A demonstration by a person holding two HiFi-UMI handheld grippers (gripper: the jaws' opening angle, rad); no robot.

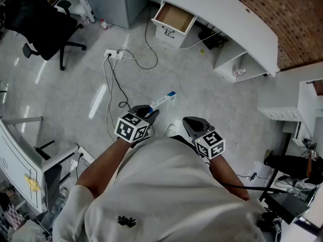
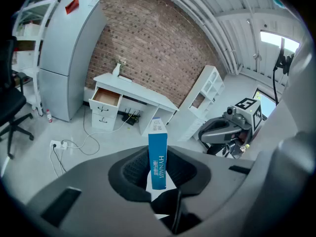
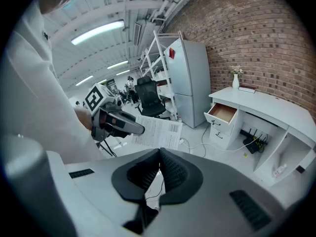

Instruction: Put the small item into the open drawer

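Observation:
A slim blue-and-white box [image 2: 157, 154] stands upright between the pads of my left gripper [image 2: 158, 168], which is shut on it. From the head view the box [image 1: 163, 101] sticks out forward from the left gripper [image 1: 149, 114], held at waist height over the floor. The open drawer [image 1: 174, 17] with a brown inside is far ahead, at the left end of a white desk [image 1: 237, 19]. It also shows as the drawer [image 2: 106, 97] and the drawer [image 3: 223, 113]. My right gripper [image 3: 159, 155] is shut with nothing in it, and sits beside the left gripper [image 3: 112, 121].
A black office chair [image 1: 43, 21] stands at the far left. A power strip [image 1: 114, 54] with trailing cables lies on the floor between me and the desk. A grey fridge [image 2: 64, 58] stands left of the desk, and a white shelf unit [image 2: 202, 95] stands right of it.

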